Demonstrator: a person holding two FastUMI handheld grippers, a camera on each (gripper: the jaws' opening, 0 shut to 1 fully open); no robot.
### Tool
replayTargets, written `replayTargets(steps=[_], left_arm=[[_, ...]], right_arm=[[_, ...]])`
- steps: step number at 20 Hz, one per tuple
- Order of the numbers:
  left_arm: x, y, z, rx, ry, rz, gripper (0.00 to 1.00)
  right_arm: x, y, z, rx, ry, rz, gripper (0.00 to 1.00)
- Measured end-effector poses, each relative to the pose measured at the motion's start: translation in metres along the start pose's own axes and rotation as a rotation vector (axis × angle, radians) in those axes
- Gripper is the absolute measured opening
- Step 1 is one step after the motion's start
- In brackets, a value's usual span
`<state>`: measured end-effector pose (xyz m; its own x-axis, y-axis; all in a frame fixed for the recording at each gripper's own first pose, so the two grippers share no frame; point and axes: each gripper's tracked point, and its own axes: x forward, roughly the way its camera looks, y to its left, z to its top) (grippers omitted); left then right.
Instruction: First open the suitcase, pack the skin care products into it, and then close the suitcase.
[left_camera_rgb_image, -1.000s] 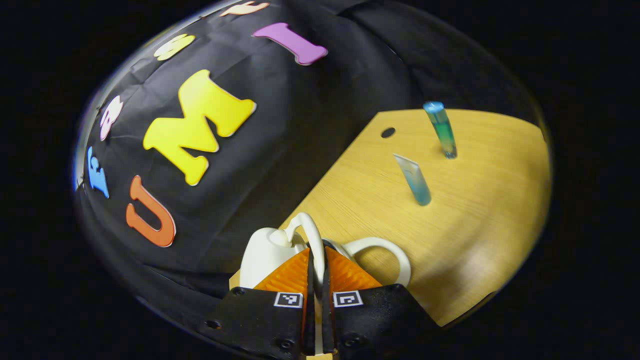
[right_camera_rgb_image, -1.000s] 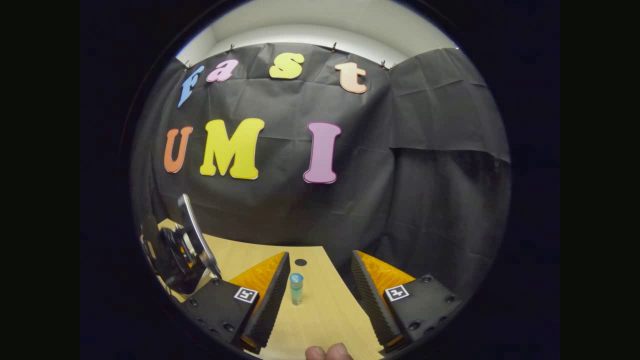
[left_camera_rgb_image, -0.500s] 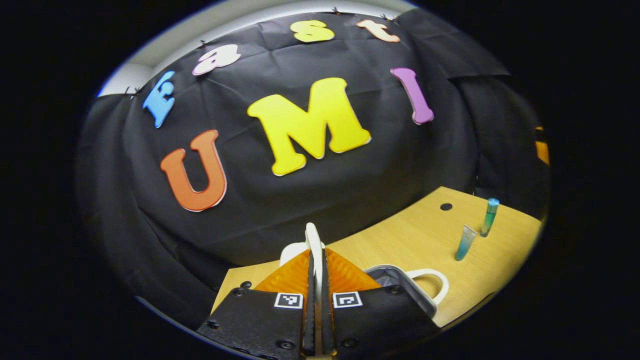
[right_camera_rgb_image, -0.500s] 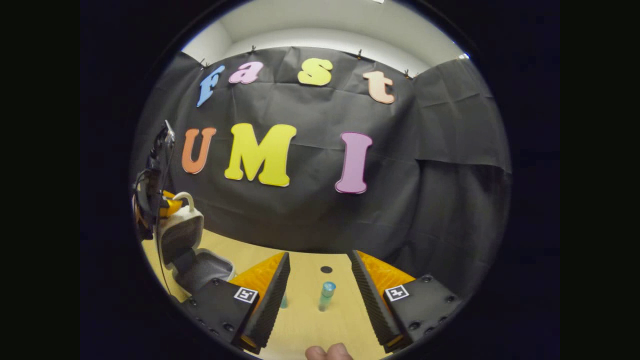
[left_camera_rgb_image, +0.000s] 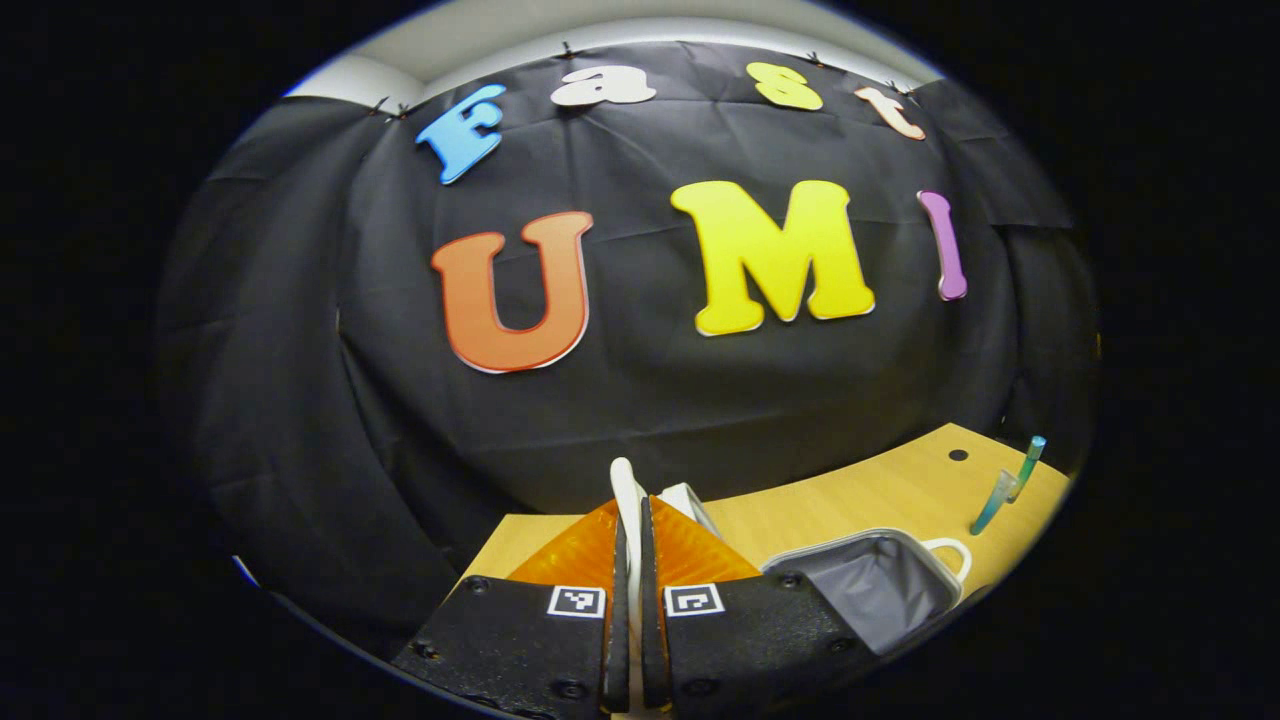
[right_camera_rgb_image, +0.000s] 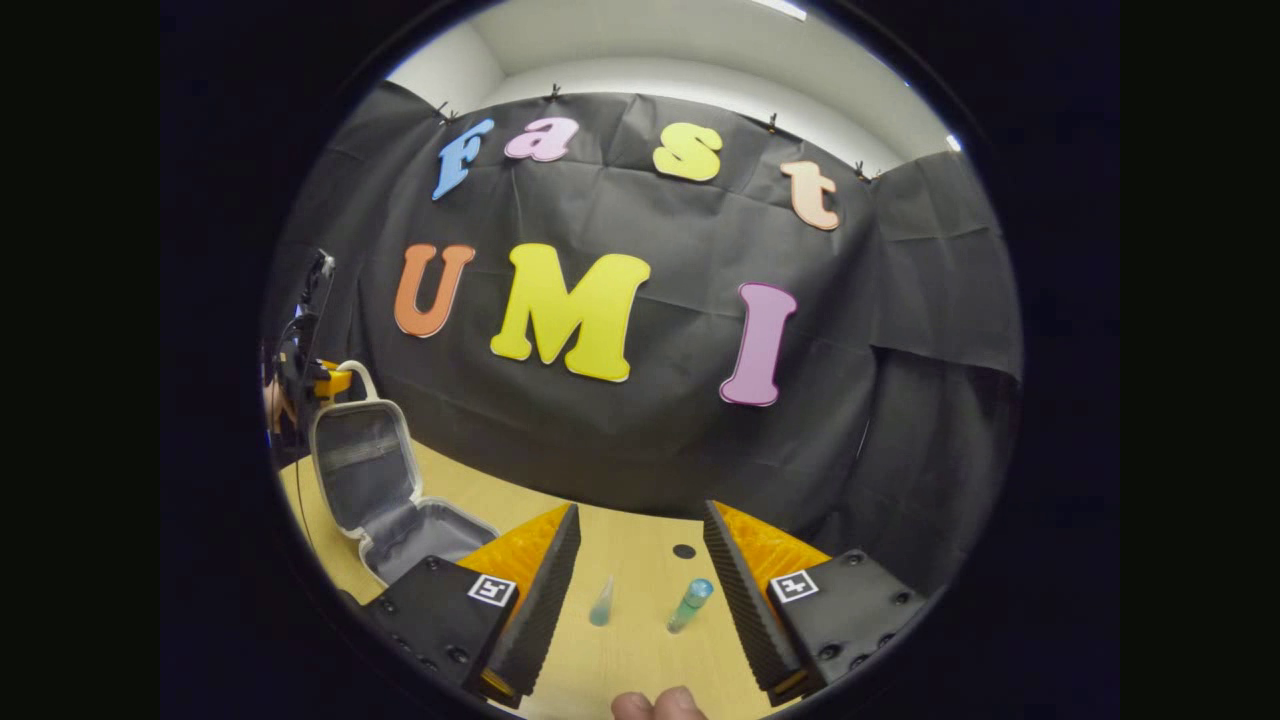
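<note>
White plastic handle (left_camera_rgb_image: 627, 500) on the raised lid (right_camera_rgb_image: 362, 470) of the small grey-lined suitcase (right_camera_rgb_image: 420, 535) sat clamped between the left gripper (left_camera_rgb_image: 630, 560) jaws; a slip might drop the lid shut. Right gripper (right_camera_rgb_image: 635, 590) jaws stood wide apart, empty, with two blue-green skincare tubes (right_camera_rgb_image: 600, 605) upright on the wooden tabletop (right_camera_rgb_image: 640, 650) between them.

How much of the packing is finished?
The suitcase is open: the left gripper is shut on the lid handle, holding the lid up. Nothing is packed yet. Both tubes stand on the table before the open right gripper. Packing and closing remain.
</note>
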<state>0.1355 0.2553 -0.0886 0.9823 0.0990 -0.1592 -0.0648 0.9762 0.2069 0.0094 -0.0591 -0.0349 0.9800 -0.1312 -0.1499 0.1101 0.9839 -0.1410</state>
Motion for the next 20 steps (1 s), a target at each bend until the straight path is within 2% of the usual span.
replayTargets(steps=[4,7,11,12,13,15,18,19,20], left_arm=[[0.013,0.055,-0.063,-0.092,0.096,0.090,0.08],[0.024,0.078,-0.118,-0.159,0.195,0.125,0.08],[0.034,0.087,-0.184,-0.306,0.345,0.158,0.12],[0.034,0.084,-0.199,-0.327,0.387,0.166,0.14],[0.033,0.080,-0.212,-0.341,0.420,0.167,0.16],[0.032,0.077,-0.229,-0.363,0.461,0.172,0.16],[0.035,0.080,-0.234,-0.374,0.455,0.179,0.16],[0.032,0.082,-0.234,-0.353,0.462,0.192,0.10],[0.028,0.085,-0.235,-0.332,0.471,0.198,0.17]], right_arm=[[0.007,0.019,-0.001,-0.030,0.018,0.014,0.74],[0.009,0.027,-0.001,-0.049,0.027,0.012,0.74],[0.008,0.027,-0.009,-0.054,0.059,-0.005,0.74],[0.008,0.027,-0.010,-0.051,0.065,-0.011,0.72],[0.008,0.026,-0.010,-0.051,0.069,-0.017,0.74],[0.007,0.025,-0.011,-0.055,0.073,-0.024,0.74],[0.007,0.025,-0.010,-0.050,0.072,-0.027,0.74],[0.007,0.026,-0.010,-0.050,0.071,-0.026,0.74],[0.006,0.027,-0.011,-0.048,0.071,-0.023,0.74]])
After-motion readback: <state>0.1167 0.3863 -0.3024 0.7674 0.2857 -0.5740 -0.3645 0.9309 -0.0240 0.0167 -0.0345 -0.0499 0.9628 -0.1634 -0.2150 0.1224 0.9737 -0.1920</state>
